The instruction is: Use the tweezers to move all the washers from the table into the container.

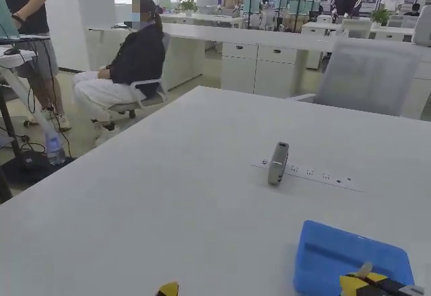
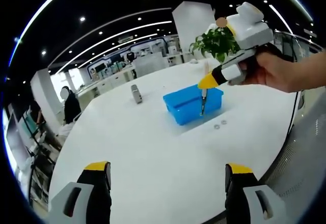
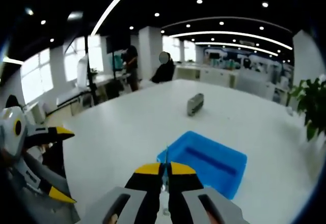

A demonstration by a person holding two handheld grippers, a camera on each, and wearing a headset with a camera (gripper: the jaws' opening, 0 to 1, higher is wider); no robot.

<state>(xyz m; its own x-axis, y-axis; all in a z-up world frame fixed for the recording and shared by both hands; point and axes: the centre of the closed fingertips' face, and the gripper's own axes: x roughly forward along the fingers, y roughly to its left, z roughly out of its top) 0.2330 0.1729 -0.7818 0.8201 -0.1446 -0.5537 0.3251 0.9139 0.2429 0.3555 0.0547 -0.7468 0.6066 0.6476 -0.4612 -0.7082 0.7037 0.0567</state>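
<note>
While the white bench (image 2: 142,147) is spreading across most of the left gripper view, the blue container (image 2: 186,113) is sitting on it just right of centre, open side up. The right hand-held gripper (image 3: 165,169) is pressing its jaws together on the tweezers (image 2: 202,101), which are hanging tip-down in front of the container's right half in that view. Whether the tips are carrying anything is too small to tell. The left hand-held gripper (image 2: 167,180) is hovering at the bottom of its own view with jaws spread wide, gripping nothing. Two small washers (image 2: 220,124) are lying flat on the bench just beside the container, to its lower right.

Picking one up well is, by my judgement, calling for lowering the tips slowly beside a single washer. One tip should be going through its hole or both across its rim. Thin flat rings are likely slipping or flicking away under a sudden pinch, so an even squeeze is mattering most. The lift should be clearing the container wall, and the release should be happening low inside it.
</note>
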